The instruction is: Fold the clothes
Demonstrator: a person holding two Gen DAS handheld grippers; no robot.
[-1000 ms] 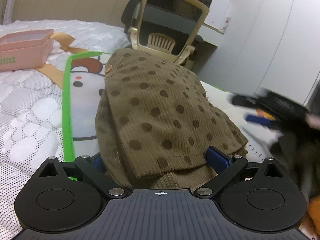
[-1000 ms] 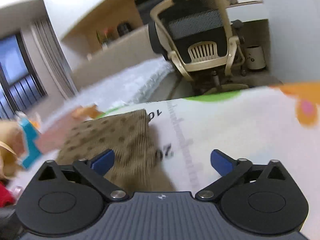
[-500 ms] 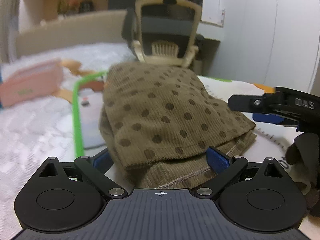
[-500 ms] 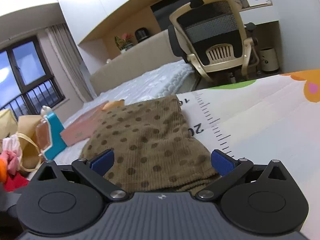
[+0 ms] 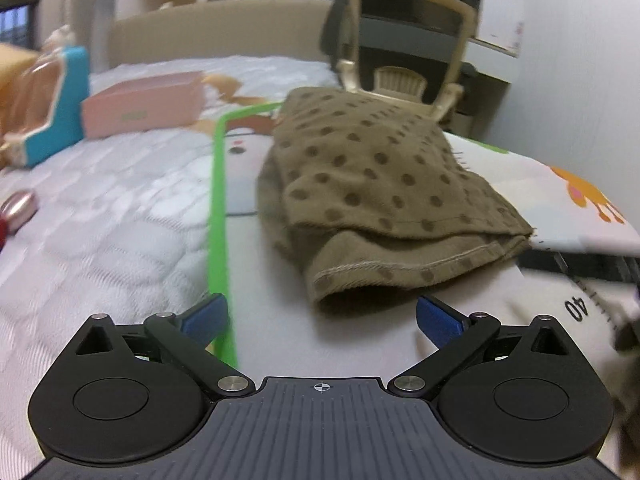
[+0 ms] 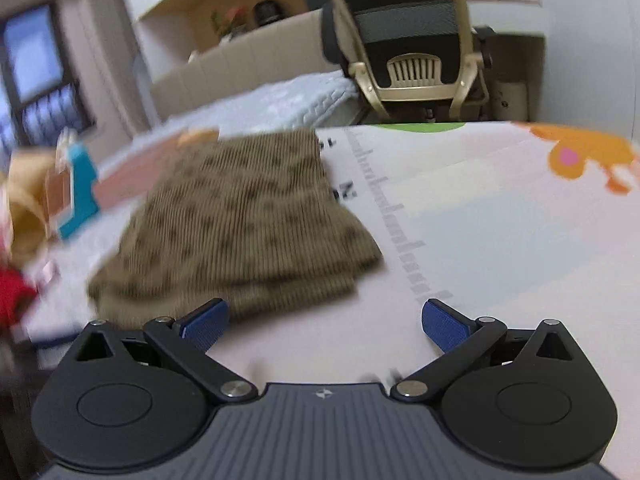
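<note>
A brown garment with dark polka dots (image 5: 380, 184) lies folded in layers on a printed play mat (image 5: 280, 340) spread over the bed. My left gripper (image 5: 320, 318) is open, a short way in front of the garment's near hem, with nothing between its blue pads. In the right wrist view the same garment (image 6: 248, 224) lies ahead and to the left, blurred by motion. My right gripper (image 6: 325, 320) is open too, its left pad near the garment's front edge, holding nothing.
A pink box (image 5: 144, 106) and a blue toy (image 5: 60, 108) sit on the white quilt (image 5: 100, 216) at the left. A beige office chair (image 5: 408, 52) stands behind the bed. The mat's green border (image 5: 219, 208) runs along the left. Red fabric (image 6: 14, 296) lies far left.
Both grippers have pulled back from the garment, which now lies beyond their fingers instead of between them. The left gripper also swung left, showing more of the quilt.
</note>
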